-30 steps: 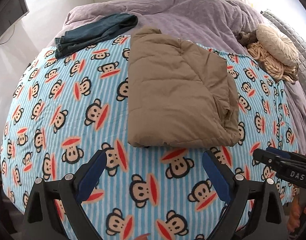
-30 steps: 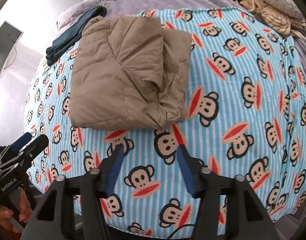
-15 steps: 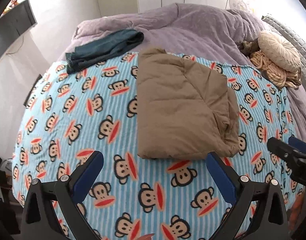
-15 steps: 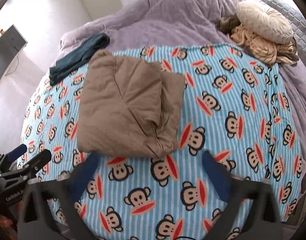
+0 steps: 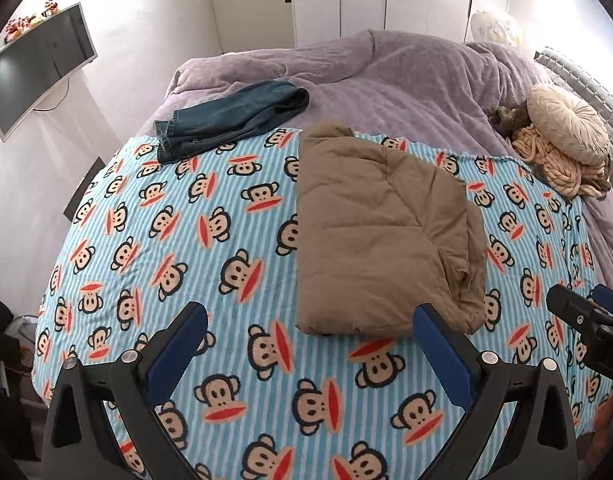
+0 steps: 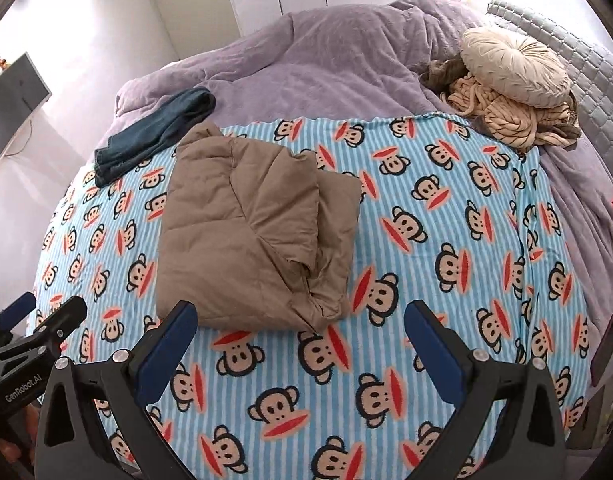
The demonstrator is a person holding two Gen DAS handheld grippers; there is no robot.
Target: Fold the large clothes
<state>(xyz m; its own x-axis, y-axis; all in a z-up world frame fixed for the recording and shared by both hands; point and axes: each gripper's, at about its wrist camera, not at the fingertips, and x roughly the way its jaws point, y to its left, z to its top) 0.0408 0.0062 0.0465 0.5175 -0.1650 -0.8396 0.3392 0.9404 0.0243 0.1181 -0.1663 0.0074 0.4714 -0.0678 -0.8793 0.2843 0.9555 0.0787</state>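
Observation:
A tan quilted jacket (image 5: 380, 232) lies folded into a thick rectangle on the blue striped monkey-print blanket (image 5: 186, 240); it also shows in the right wrist view (image 6: 250, 232). My left gripper (image 5: 310, 320) is open and empty, held above the blanket just in front of the jacket's near edge. My right gripper (image 6: 300, 320) is open and empty, also above the blanket in front of the jacket. Each gripper shows at the edge of the other's view, the right one (image 5: 586, 320) and the left one (image 6: 30, 332).
Folded dark jeans (image 5: 230, 120) lie at the far left on the purple duvet (image 5: 386, 76). A round cream cushion (image 5: 566, 128) and a chunky knit throw (image 5: 554, 168) sit far right by the headboard. A monitor (image 5: 34, 68) hangs on the left wall.
Both grippers have pulled back and risen away from the jacket, so more of the bed and room shows. The right gripper's jaws have opened wide.

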